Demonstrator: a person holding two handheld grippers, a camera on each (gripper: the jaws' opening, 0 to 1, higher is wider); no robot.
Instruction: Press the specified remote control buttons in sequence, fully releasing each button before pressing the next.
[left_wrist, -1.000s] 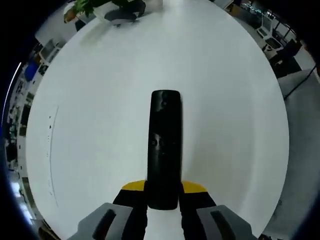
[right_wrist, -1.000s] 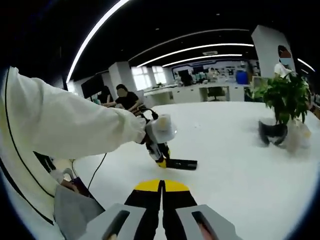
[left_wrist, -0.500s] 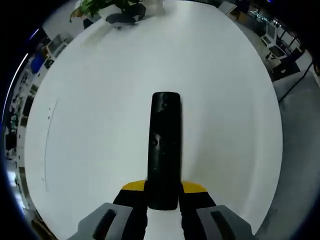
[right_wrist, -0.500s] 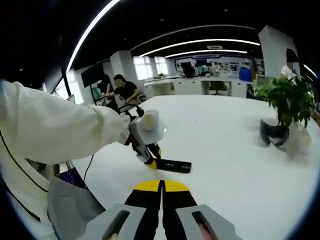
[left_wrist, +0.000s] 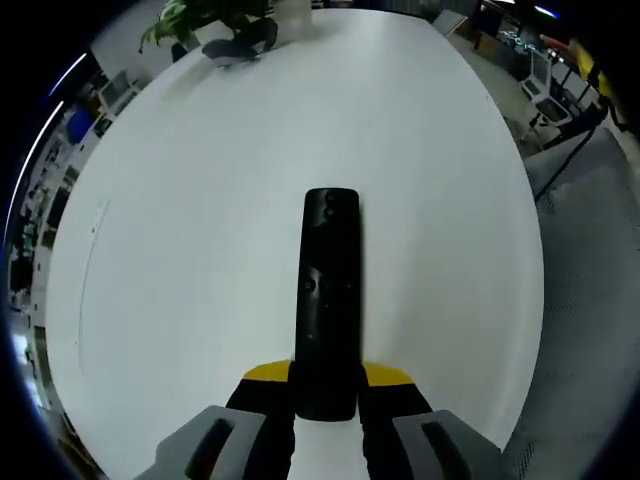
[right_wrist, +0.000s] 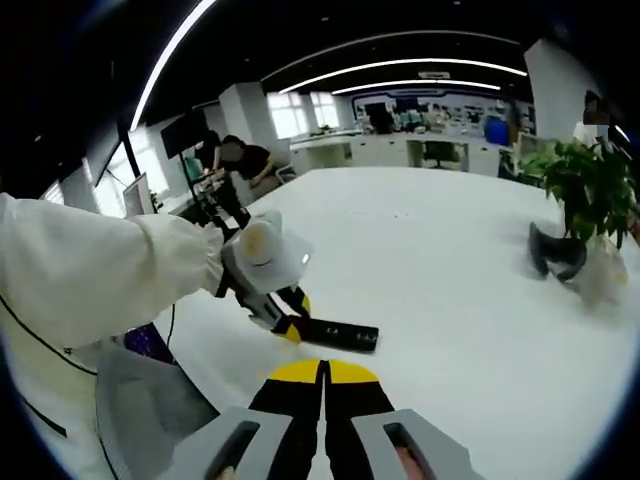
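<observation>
A long black remote control (left_wrist: 327, 300) points away from me over the white table (left_wrist: 200, 200), its near end clamped between the jaws of my left gripper (left_wrist: 326, 385). In the right gripper view the same remote (right_wrist: 335, 335) sticks out to the right from the left gripper (right_wrist: 290, 325), held by a white-sleeved arm (right_wrist: 90, 270). My right gripper (right_wrist: 324, 385) is shut with nothing in it, hovering above the table a little short of the remote.
A potted green plant (right_wrist: 585, 190) and a dark object (right_wrist: 555, 255) beside it stand at the far end of the table; the plant (left_wrist: 200, 15) also shows in the left gripper view. People sit at desks in the office behind (right_wrist: 235, 165). The table's edge (left_wrist: 530, 300) runs on the right.
Both cameras shifted a little. The left gripper and remote sit lower and further left in the right gripper view; the grip on the remote is the same, and the right gripper stays shut.
</observation>
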